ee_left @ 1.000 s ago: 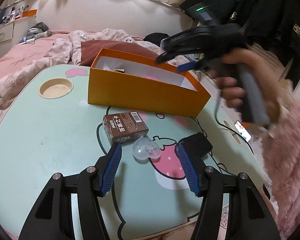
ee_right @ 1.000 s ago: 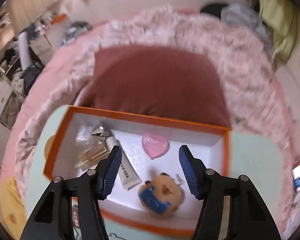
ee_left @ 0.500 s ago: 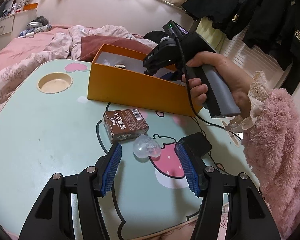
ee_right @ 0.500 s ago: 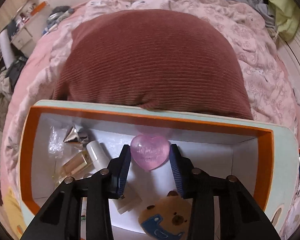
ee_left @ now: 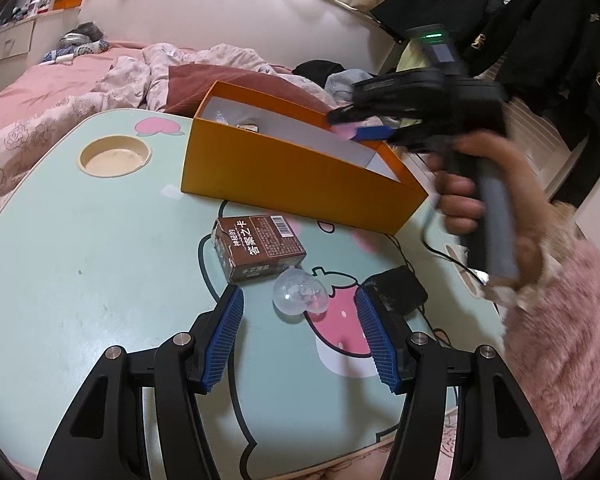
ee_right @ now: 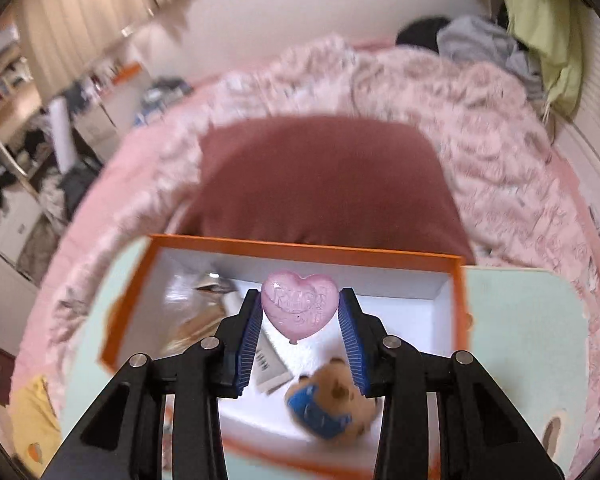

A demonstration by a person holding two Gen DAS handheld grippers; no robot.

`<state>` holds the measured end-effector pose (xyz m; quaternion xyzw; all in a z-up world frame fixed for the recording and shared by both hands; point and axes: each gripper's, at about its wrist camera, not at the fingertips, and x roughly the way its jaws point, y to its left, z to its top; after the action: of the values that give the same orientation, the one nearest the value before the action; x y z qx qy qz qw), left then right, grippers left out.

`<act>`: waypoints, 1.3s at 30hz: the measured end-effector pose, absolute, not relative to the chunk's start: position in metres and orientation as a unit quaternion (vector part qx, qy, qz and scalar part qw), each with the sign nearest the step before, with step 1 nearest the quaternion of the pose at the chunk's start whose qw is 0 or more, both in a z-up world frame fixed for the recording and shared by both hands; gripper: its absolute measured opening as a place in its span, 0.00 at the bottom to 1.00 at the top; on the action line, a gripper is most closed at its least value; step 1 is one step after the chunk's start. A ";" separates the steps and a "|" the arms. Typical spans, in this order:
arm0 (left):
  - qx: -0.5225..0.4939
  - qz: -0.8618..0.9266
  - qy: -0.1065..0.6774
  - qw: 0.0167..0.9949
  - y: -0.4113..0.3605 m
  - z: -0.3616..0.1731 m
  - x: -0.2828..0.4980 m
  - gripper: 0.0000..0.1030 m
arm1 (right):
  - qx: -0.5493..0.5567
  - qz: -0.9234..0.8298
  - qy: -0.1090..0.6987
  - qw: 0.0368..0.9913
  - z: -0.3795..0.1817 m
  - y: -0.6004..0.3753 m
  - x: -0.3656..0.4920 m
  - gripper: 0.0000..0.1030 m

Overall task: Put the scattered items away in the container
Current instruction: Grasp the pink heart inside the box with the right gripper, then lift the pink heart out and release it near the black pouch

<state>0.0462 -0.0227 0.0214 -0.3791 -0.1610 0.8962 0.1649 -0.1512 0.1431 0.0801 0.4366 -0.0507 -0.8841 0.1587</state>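
Table (ee_left: 80,264), left to right, still out: brown card box (ee_left: 260,248), clear capsule (ee_left: 299,292), small black item (ee_left: 400,288). Left gripper (ee_left: 299,340) hovers at the capsule, jaws apart, empty.

Orange container (ee_left: 284,176), already in: tube, foil packets, bear plush (ee_right: 332,400). Right gripper (ee_right: 300,332) clamps pink heart (ee_right: 299,308) above it.

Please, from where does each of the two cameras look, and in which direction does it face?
Left wrist: sits behind the open left gripper, looks down across the table; shows a hand.
Right wrist: sits behind the right gripper, shut on the pink heart, looks down into the orange box.
Shared: orange box, pink heart.
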 end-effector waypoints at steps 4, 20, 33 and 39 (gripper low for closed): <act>-0.381 0.896 -0.159 0.165 -0.023 0.021 0.045 0.58 | 0.426 -0.882 -0.040 0.196 0.095 0.147 -0.103 0.36; -0.386 0.894 -0.161 0.162 -0.025 0.018 0.043 0.58 | 0.505 -0.838 -0.007 0.205 0.017 0.139 -0.044 0.37; -0.386 0.894 -0.160 0.162 -0.023 0.018 0.042 0.58 | 0.426 -0.891 -0.058 0.145 0.037 0.184 -0.005 0.53; -0.386 0.895 -0.159 0.160 -0.023 0.018 0.043 0.58 | 0.415 -0.896 -0.058 0.147 0.029 0.198 0.023 0.57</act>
<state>0.0428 -0.0227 0.0183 -0.3860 -0.1586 0.8946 0.1599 0.0232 0.1982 0.0293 0.4151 -0.0579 -0.8960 0.1469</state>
